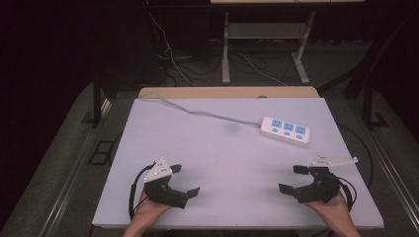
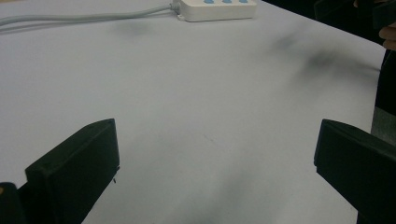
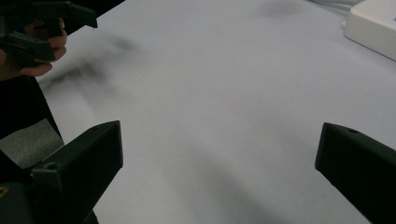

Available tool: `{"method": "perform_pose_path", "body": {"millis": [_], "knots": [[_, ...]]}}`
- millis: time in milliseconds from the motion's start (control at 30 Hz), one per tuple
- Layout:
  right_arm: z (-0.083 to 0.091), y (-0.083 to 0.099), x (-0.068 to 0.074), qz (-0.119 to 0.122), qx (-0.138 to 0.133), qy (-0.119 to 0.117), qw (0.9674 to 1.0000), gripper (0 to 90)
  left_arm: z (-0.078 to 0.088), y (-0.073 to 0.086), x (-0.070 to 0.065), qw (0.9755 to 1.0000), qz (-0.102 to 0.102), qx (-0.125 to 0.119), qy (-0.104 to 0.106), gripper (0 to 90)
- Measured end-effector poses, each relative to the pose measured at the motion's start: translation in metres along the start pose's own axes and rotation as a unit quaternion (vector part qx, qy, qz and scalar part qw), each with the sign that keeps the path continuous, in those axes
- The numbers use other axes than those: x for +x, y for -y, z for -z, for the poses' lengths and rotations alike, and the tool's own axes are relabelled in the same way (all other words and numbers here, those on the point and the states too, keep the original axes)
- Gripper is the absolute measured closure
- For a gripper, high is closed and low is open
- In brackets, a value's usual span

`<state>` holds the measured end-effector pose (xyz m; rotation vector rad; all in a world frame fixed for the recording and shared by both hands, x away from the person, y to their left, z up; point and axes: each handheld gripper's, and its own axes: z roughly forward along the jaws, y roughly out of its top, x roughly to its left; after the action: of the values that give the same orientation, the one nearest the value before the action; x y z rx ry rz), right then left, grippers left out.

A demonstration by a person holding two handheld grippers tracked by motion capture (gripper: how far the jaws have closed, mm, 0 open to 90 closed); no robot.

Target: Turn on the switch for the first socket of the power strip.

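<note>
- Both grippers rest low at the near edge of the counter, each held in a hand, and nothing has been picked up; to my eye this is the opening step, before any reach has begun.
- The left gripper has its fingers spread wide and released, with only bare counter between them.
- The right gripper is the same: fingers splayed apart, gripping nothing.
- The white power strip lies flat, well ahead of both sets of fingers, nearer the right pair and a little off to their side, sockets facing up.
- Its grey cable trails away from the strip toward the far left corner of the counter, well beyond the left fingers.
- The next move, I'd judge, calls for one gripper to travel forward and bring its open fingers astride the strip's narrow width, or over the cable just behind it.
- The sockets look empty, though the picture is too dim to be sure.
</note>
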<state>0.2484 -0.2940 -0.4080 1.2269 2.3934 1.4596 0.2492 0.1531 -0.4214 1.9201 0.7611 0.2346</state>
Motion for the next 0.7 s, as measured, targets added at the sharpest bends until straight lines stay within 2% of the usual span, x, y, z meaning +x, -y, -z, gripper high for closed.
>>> {"method": "perform_pose_path", "body": {"millis": [700], "knots": [[-0.005,-0.028,-0.002,0.011,0.021,-0.01,0.9997,0.4,0.001,0.0,0.002,1.0,0.0,0.0,-0.002,0.0]]}}
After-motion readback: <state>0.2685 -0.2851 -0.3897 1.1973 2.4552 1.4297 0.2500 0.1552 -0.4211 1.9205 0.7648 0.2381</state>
